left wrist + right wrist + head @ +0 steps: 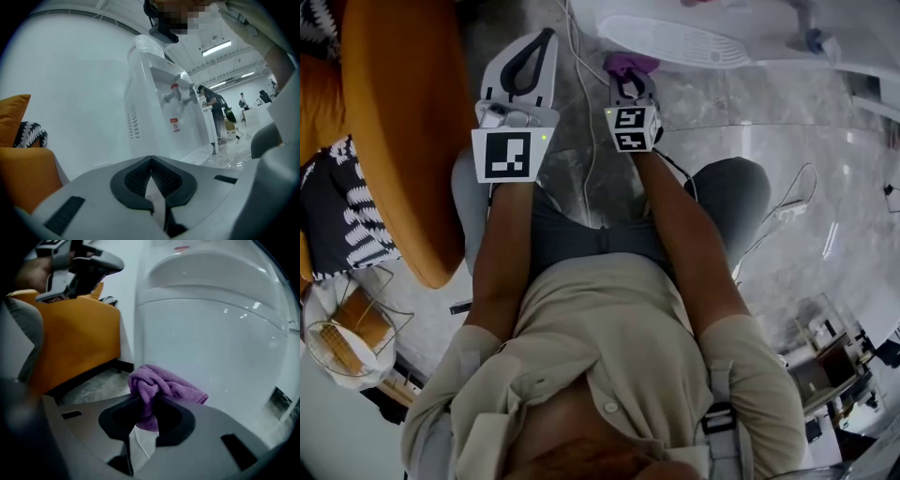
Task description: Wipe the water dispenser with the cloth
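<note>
Starting at the left of the head view, an orange sofa [403, 122] with a black-and-white patterned cushion [347, 211] sits beside the seated person's knee.

The left claw [534, 52] is held out over the grey floor [787, 169]. Its own view shows its two dark pads pressed together at the tips with nothing between them. It points at the side of the white water dispenser [157, 108], well apart from it, so it looks idle for now.

The right claw [630, 84] pinches a bunched purple cloth [630, 64]. The right gripper view shows a fold of cloth squeezed between the jaws and the rest puffing out ahead of them. The cloth hangs near the dispenser's lower front panel, but I cannot tell whether it touches the surface.

As a judgement, the pick-up is done: the cloth is secured and brought up to the machine. The wiping itself seems at most barely begun. The panel shows no streaks or damp patches either way, and the taps, sides and drip tray are all left to cover.
</note>
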{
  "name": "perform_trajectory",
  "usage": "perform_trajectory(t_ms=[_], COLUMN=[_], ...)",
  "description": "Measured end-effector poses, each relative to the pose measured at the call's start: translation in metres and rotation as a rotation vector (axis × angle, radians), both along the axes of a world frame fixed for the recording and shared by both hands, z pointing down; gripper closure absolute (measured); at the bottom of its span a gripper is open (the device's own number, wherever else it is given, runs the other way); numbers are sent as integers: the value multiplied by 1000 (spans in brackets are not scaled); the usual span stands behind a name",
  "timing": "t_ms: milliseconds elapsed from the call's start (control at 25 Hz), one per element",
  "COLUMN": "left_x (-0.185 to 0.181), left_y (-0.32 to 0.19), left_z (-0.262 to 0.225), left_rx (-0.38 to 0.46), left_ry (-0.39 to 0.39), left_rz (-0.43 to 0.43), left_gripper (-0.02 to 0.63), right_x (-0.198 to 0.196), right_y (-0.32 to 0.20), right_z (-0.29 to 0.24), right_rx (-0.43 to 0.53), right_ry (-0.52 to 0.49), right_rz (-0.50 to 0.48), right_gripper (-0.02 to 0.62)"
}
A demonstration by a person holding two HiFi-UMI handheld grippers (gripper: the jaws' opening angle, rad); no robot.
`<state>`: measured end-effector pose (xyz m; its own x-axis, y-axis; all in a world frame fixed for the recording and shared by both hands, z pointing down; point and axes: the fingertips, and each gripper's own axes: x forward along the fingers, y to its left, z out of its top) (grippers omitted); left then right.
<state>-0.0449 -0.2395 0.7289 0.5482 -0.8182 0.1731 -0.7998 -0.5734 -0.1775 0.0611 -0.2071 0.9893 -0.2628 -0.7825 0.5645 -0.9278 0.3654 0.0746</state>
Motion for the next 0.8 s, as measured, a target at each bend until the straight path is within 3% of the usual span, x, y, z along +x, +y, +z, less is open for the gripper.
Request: perform_trajectory(t_ms=[160,320,400,520,640,720,800], left_x=[-6,-5,0,7,5,3,2], left_y=[0,1,4,7,8,6,5], left_z=[-5,-5,-5,-3,-3,-5,-6], left_rx=[59,95,105,97,95,105,109], left_ry=[-2,30,30,30,39,48,52], left_rz=[5,11,25,38,31,28,27], left_gripper=[591,591,591,591,591,591,591], right_x=[-51,-29,11,92,156,176,172], right_y=[-9,-8,-6,-1,3,12,16], right_z=[14,45,71,96,98,109,116], right_rx=[14,-23,-93,-187,-186,-211,-237], right_ry=[-8,29,23,-16,-72,-81,-67], right_rz=[-103,-67,60,336,583,668,656], right_gripper=[504,505,505,505,505,505,505])
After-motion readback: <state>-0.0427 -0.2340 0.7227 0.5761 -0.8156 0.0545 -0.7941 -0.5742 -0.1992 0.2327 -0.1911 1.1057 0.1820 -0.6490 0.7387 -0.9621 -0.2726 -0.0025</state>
